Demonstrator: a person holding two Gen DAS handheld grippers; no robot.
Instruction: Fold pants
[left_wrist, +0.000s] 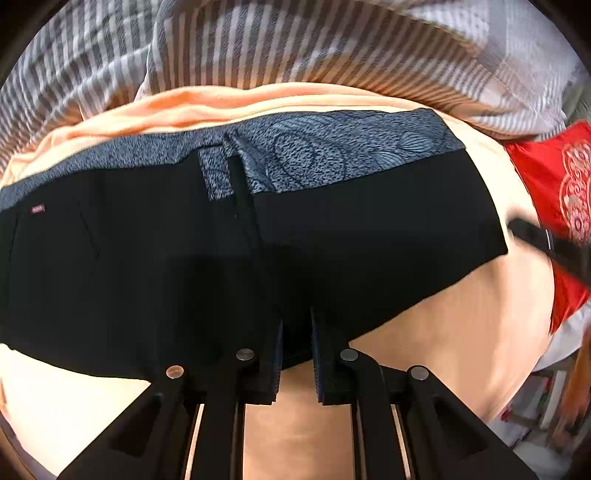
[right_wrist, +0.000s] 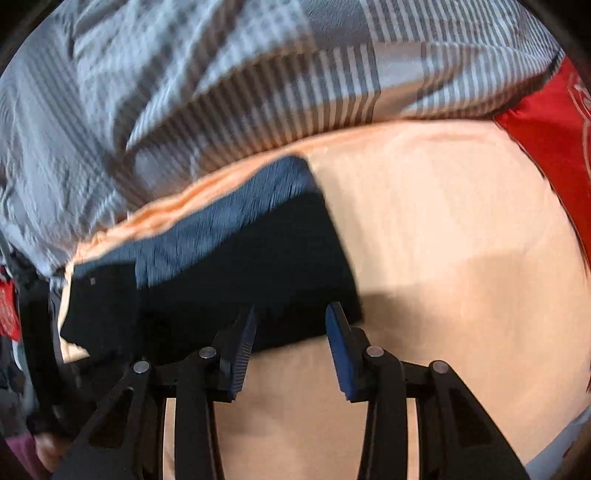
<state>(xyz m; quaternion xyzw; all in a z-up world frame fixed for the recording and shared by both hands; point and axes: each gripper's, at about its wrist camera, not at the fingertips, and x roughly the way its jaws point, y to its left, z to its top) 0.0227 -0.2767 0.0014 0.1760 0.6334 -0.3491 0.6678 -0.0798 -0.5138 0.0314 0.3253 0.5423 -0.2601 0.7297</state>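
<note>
Black pants (left_wrist: 184, 258) with a grey patterned waistband lie flat on a peach sheet (left_wrist: 443, 332). In the left wrist view my left gripper (left_wrist: 296, 332) points steeply down at their near edge. Its pads stand almost together with the black cloth pinched between them. In the blurred right wrist view the same pants (right_wrist: 240, 266) lie up and to the left, their right corner close to my right gripper (right_wrist: 293, 314). That gripper is open and its blue pads straddle the near edge without pressing on it.
A grey-and-white striped duvet (left_wrist: 295, 44) is bunched behind the pants. A red patterned cushion (left_wrist: 554, 177) lies at the right, with a dark blurred bar (left_wrist: 546, 243) in front of it. Peach sheet (right_wrist: 461, 240) stretches to the right of the pants.
</note>
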